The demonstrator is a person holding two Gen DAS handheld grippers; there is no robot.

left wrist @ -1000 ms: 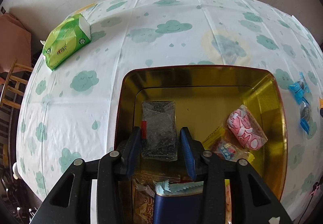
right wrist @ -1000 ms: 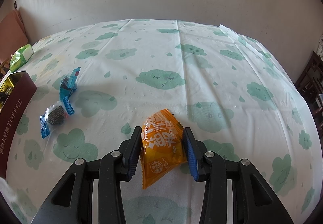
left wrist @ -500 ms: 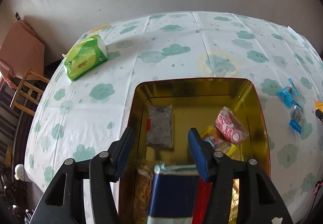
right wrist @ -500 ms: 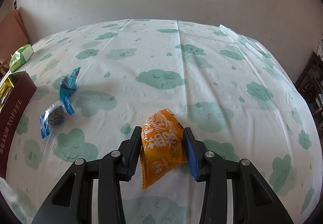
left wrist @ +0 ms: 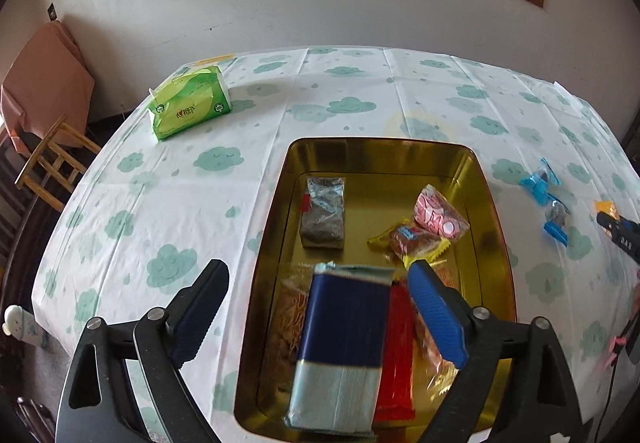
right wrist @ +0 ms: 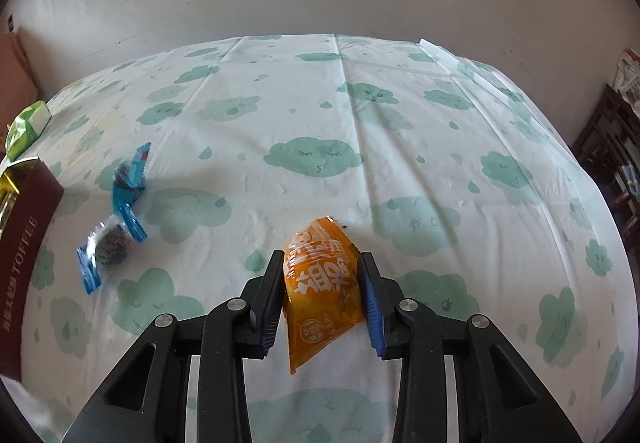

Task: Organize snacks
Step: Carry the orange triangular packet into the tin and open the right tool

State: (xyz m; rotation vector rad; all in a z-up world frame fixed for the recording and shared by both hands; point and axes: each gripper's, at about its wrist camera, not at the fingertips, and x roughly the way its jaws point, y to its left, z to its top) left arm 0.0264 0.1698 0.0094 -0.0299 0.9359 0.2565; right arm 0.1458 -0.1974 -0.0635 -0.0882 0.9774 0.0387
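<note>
Fingers of the right gripper (right wrist: 322,299) have just closed on one orange packet (right wrist: 320,283) mid-desk; the left gripper (left wrist: 316,311) has just opened wide, empty, above the tin (left wrist: 380,151) of seven snacks. Two blue candies (right wrist: 116,219) lie beside it.

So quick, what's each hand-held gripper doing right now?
Left hand-held gripper: open, jaws just widened, holding nothing.
Right hand-held gripper: closing on the orange snack packet.

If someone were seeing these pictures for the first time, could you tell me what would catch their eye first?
Probably the gold tin in the middle of the cloud-print tablecloth, with snacks inside and a blue packet nearest the wide-open left gripper. Next, the orange packet on the cloth between the right gripper's fingers, which have just been closing on it. Two blue-wrapped sweets lie loose to its left.
</note>
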